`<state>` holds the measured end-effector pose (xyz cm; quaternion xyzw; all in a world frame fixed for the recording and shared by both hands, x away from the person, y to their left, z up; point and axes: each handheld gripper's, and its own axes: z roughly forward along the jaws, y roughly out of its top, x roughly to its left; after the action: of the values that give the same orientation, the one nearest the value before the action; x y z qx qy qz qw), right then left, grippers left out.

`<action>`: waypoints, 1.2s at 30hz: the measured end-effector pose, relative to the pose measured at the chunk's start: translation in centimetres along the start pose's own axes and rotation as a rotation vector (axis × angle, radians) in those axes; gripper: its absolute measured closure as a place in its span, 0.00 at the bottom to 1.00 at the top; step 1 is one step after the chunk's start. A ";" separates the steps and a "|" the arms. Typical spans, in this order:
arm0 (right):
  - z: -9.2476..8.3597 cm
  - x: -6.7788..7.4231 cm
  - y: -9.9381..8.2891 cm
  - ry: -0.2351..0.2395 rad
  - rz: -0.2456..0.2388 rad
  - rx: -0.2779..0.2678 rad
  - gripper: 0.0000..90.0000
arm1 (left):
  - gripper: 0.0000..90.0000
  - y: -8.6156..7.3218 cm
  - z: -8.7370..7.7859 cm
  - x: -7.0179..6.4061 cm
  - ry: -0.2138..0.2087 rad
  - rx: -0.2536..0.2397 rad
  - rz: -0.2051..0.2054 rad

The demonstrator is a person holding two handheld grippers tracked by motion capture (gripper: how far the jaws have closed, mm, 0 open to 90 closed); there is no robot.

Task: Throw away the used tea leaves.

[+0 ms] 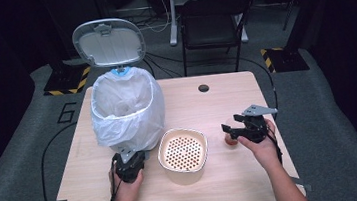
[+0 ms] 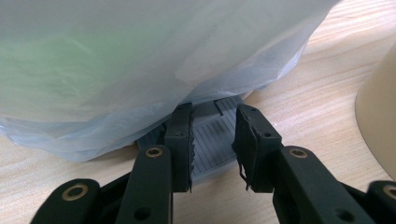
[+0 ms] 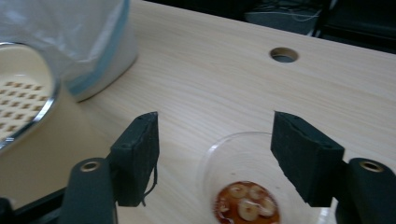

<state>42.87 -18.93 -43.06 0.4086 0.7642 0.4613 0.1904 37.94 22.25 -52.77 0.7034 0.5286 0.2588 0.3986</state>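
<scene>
Clear plastic cup [image 3: 245, 186] with brown liquid and pale round bits stands on the bench [image 1: 234, 175], right of the perforated cream strainer bowl [image 1: 183, 150]. Right gripper [image 3: 215, 154] fingers released, straddling its rim; a bump could tip the thin cup. Left gripper [image 2: 215, 140] clenched on the bin's ribbed grey pedal [image 2: 212, 135]; a slip drops the lid [image 1: 108, 42].

A black folding chair [image 1: 212, 24] is standing on the grey floor [image 1: 17, 162] beyond the counter's far edge. Yellow-and-black striped bases [image 1: 68, 82] are sitting off both far corners. A round cable hole [image 1: 203, 88] is showing near the far edge.
</scene>
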 end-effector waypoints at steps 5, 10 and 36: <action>0.4 1.6 0.8 0.084 -0.019 0.033 0.49 | 0.75 0.0 0.0 0.0 -0.002 0.000 0.001; 0.8 3.1 1.8 0.146 -0.035 0.017 0.49 | 0.75 0.0 0.0 0.0 -0.002 0.000 0.002; 4.0 6.2 2.4 0.276 -0.143 0.097 0.86 | 0.75 0.0 0.0 0.0 -0.004 -0.001 -0.001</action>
<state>42.95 -11.17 -42.52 0.2946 0.8315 0.4609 0.0962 37.95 22.26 -52.77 0.7036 0.5279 0.2574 0.4001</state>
